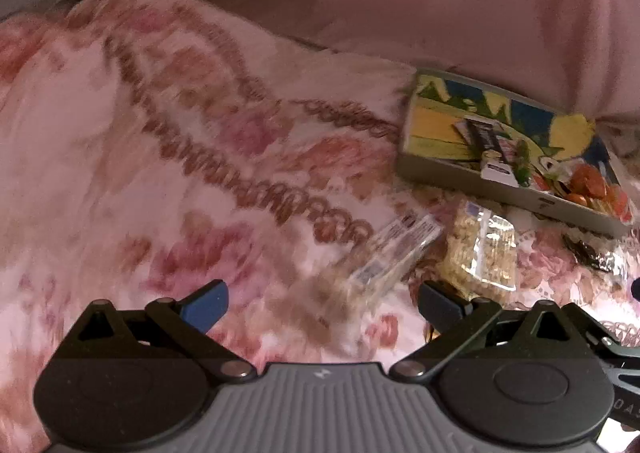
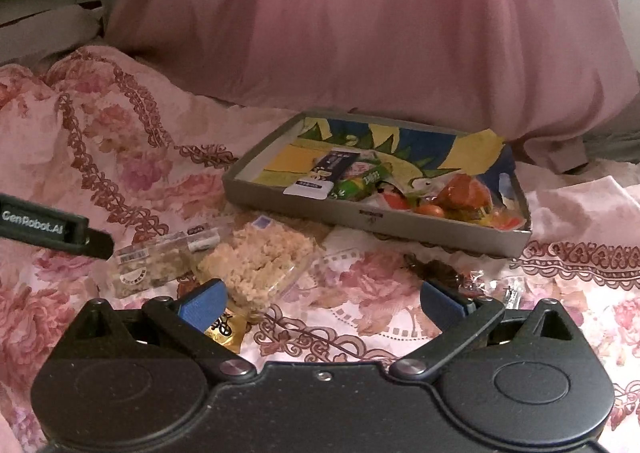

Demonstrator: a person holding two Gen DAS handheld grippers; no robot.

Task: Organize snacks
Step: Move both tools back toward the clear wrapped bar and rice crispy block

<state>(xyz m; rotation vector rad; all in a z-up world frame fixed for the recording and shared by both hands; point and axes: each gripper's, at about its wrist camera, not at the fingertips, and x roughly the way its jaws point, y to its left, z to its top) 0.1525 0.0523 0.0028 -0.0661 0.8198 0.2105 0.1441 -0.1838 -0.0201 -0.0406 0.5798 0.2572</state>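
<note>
Snack tray (image 2: 372, 218) on flowery blanket (image 2: 120, 157), some snacks already inside. Puffed rice pack (image 2: 256, 257) near tray's front wall, clear nut pack (image 2: 156, 265) just beside it.

Both packs likely light, crinkly, slippery, crumbly inside. Pinch at sealed edge.

Right gripper (image 2: 322, 305) spread wide, empty, rice pack near its left finger. Left gripper (image 1: 320, 305) spread wide, empty, clear nut pack between its fingers, farther out.

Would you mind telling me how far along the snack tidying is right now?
Partly done: several wrapped snacks already lie in the grey tray. Nothing is in hand; both the left tongs and right tongs are open. Left on the floral bedspread: a puffed-rice pack, a clear pack, a gold packet, a dark wrapper.
</note>
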